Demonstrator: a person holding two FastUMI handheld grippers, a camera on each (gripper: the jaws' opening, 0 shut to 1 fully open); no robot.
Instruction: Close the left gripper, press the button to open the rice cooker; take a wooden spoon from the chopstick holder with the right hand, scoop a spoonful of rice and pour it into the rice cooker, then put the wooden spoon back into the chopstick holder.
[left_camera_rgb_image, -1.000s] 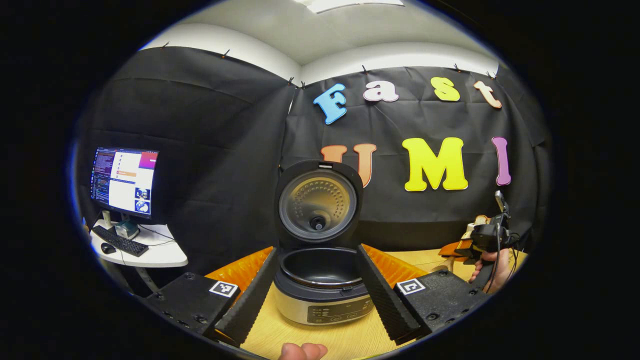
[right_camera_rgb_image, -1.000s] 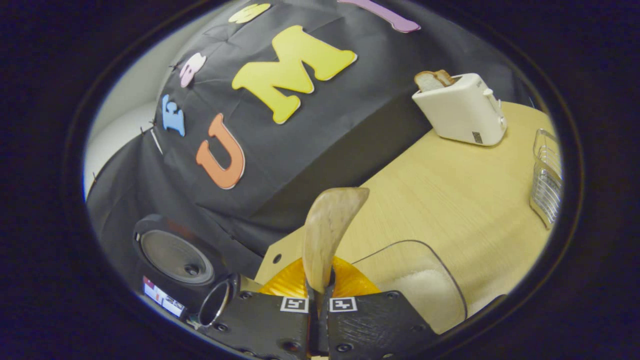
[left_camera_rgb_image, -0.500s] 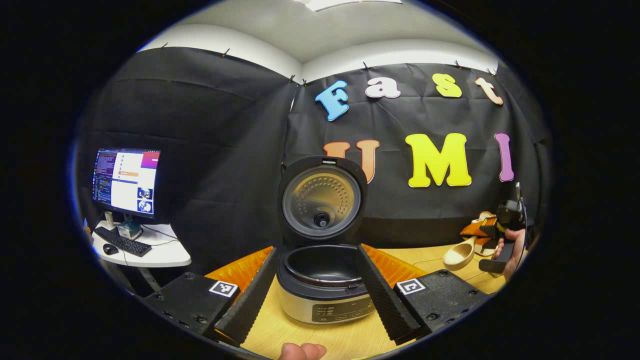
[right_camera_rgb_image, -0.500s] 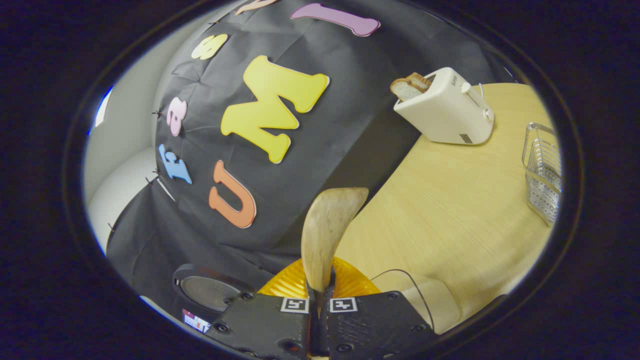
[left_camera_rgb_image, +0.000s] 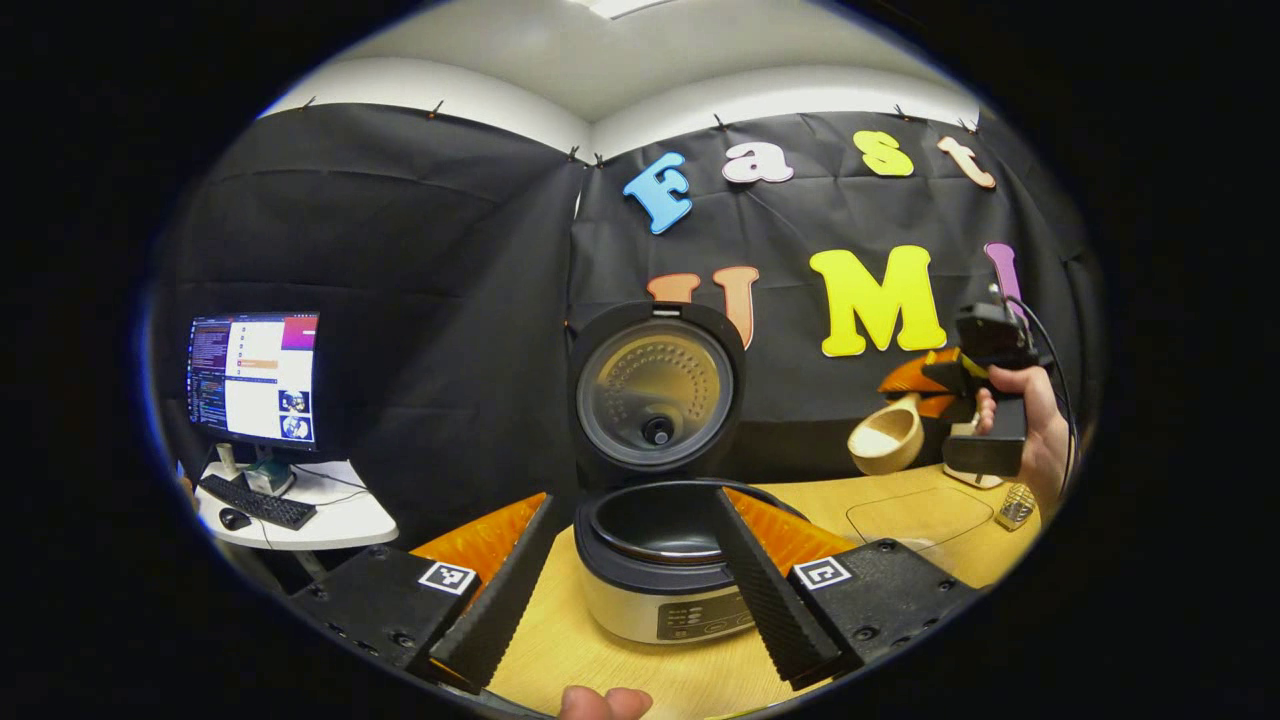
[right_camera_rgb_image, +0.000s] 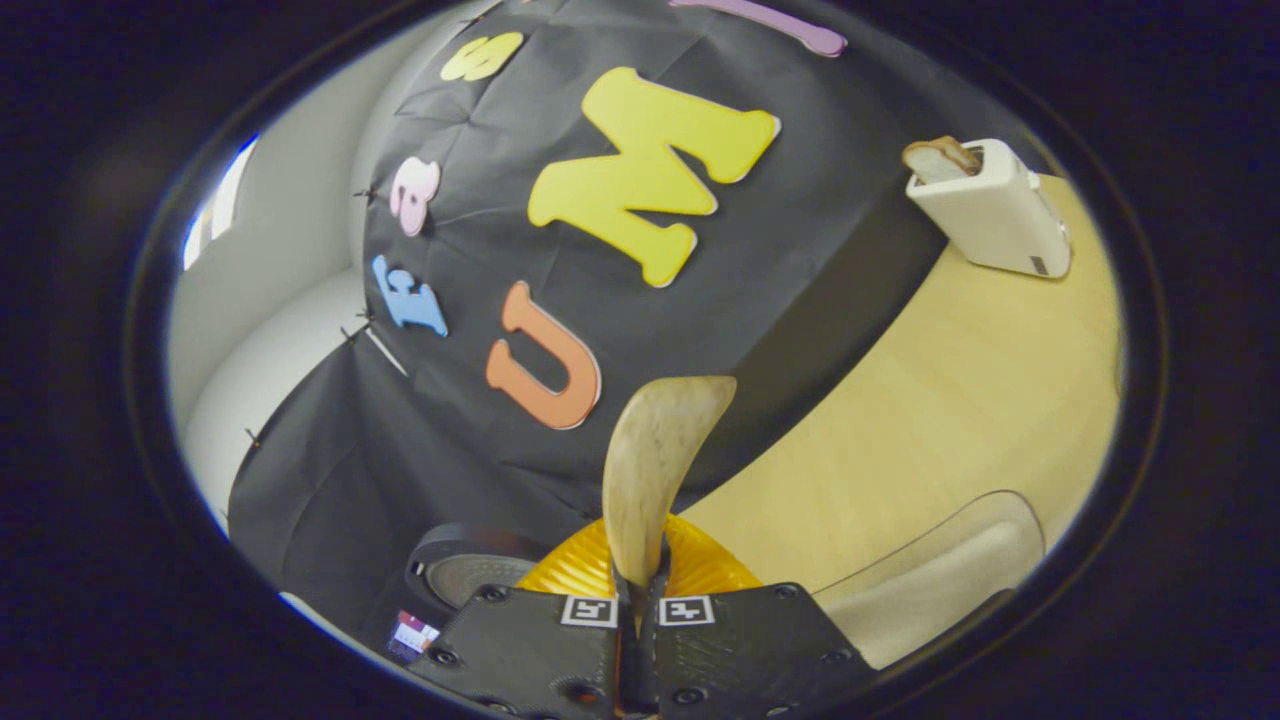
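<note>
The rice cooker (left_camera_rgb_image: 665, 590) stands open on the wooden table, lid (left_camera_rgb_image: 655, 385) upright and the dark inner pot (left_camera_rgb_image: 660, 520) bare. My left gripper (left_camera_rgb_image: 632, 600) is open, a finger on each side of the cooker's front, not touching it. To the right and higher, a hand holds my right gripper (left_camera_rgb_image: 940, 385), shut on the handle of the wooden spoon (left_camera_rgb_image: 885, 440), whose bowl carries white rice. In the right gripper view the spoon (right_camera_rgb_image: 655, 470) sticks up from my right gripper (right_camera_rgb_image: 640, 590). The clear rice container (right_camera_rgb_image: 940, 580) lies below right. The cooker lid (right_camera_rgb_image: 475, 575) shows low left.
A white toaster (right_camera_rgb_image: 995, 215) with bread stands at the table's far corner. The wire chopstick holder (left_camera_rgb_image: 1015, 505) sits right of the clear rice container (left_camera_rgb_image: 915, 515). A monitor (left_camera_rgb_image: 255, 375) and keyboard rest on a small side table (left_camera_rgb_image: 310, 515) at left. A fingertip (left_camera_rgb_image: 605, 702) shows at the bottom.
The right gripper has risen out of the rice container with the spoon, now carrying rice, and is higher above the table. The left gripper stays open at the cooker.
</note>
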